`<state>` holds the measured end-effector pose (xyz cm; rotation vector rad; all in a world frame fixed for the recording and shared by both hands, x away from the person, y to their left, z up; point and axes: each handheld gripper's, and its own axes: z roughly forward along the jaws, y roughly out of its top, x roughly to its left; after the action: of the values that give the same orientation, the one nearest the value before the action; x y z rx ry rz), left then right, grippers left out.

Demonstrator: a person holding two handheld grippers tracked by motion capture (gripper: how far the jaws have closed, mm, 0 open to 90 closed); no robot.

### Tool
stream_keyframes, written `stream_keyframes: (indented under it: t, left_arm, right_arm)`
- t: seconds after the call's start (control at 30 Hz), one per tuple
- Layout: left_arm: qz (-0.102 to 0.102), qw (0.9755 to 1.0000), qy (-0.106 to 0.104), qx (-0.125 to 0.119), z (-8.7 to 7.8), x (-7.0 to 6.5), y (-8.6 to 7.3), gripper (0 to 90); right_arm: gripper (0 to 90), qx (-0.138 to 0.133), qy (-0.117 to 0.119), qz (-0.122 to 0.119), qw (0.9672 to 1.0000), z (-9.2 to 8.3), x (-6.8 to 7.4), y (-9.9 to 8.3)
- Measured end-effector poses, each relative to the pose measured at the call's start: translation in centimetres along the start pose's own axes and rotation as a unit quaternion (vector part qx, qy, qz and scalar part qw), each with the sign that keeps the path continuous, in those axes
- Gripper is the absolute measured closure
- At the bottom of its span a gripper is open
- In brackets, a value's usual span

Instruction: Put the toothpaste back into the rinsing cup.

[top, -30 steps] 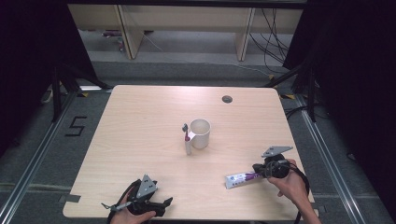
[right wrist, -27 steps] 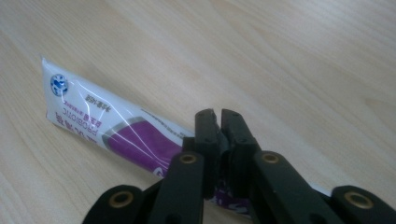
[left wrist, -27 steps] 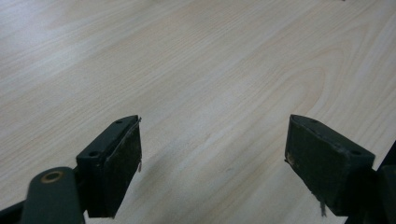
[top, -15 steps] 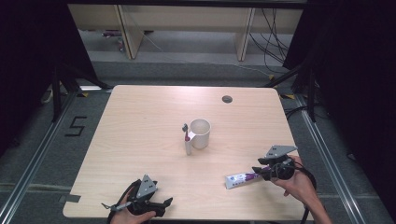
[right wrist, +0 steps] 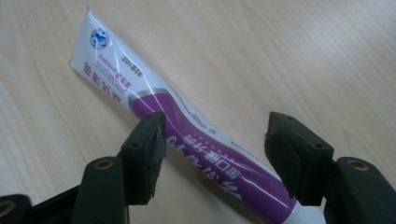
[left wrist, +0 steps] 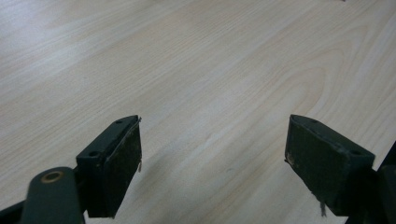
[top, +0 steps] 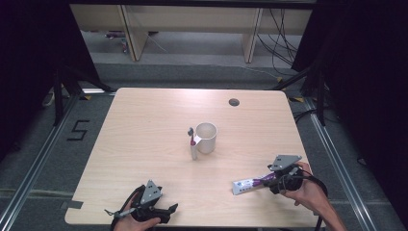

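Purple-and-white toothpaste tube (right wrist: 187, 140) is lying flat on the table (top: 144, 125) at four o'clock from the mug (top: 206, 137). Having just been opening, the right gripper (right wrist: 212, 154) is straddling it unpressed, suggesting placement is finishing; the left gripper (left wrist: 212, 158) is idling wide, empty.
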<state>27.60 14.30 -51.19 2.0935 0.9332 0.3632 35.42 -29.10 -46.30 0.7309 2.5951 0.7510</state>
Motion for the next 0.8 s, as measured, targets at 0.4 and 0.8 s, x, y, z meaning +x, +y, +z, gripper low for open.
stream_keyframes:
  t: [0.4,0.8]
  left_arm:
    - [0.006,1.0,0.001,0.006,-0.1,0.0,0.0,18.4]
    - [0.001,1.0,0.001,0.001,0.1,-0.1,0.0,18.4]
  right_arm:
    - [37.7,0.033,0.004,-0.023,0.9992,1.0,0.2,0.3]
    - [41.3,0.069,0.013,-0.043,0.9966,2.1,0.4,0.6]
